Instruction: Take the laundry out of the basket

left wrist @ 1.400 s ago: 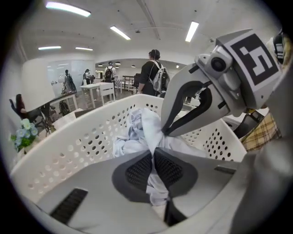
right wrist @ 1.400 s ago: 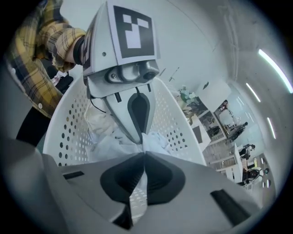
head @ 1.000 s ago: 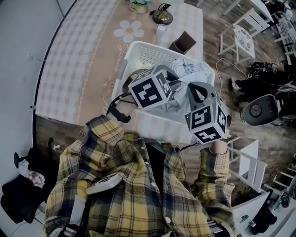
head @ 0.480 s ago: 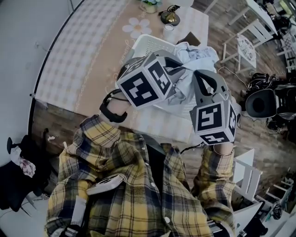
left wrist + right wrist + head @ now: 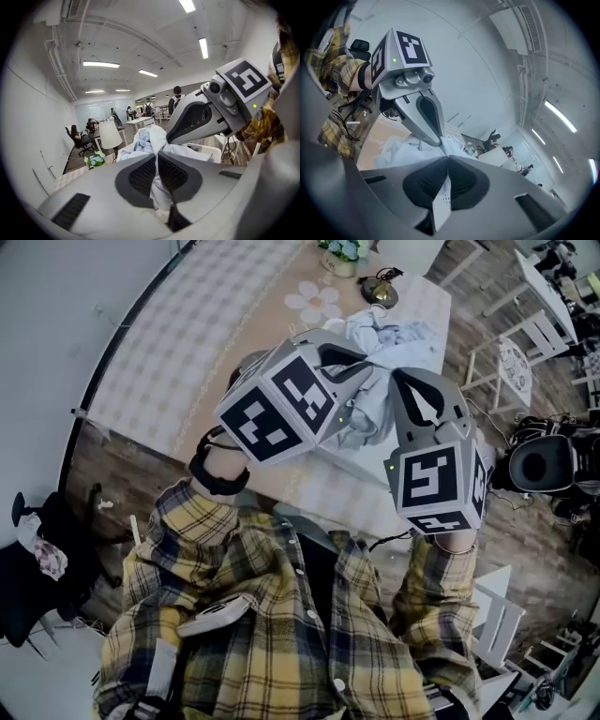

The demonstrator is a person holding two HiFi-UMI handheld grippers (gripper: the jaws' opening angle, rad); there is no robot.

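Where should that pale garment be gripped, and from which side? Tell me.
Grip a bunched fold at the top of the pale garment, coming from the person's side: loose cloth gathers there into a thin ridge jaws can pinch. The left gripper and right gripper are each shut on such a fold.

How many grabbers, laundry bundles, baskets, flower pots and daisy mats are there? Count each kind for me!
grippers: 2 (left gripper, right gripper)
laundry bundle: 1, pinched by both grippers
basket: 1
flower pot: 1
daisy mat: 1
total: 6
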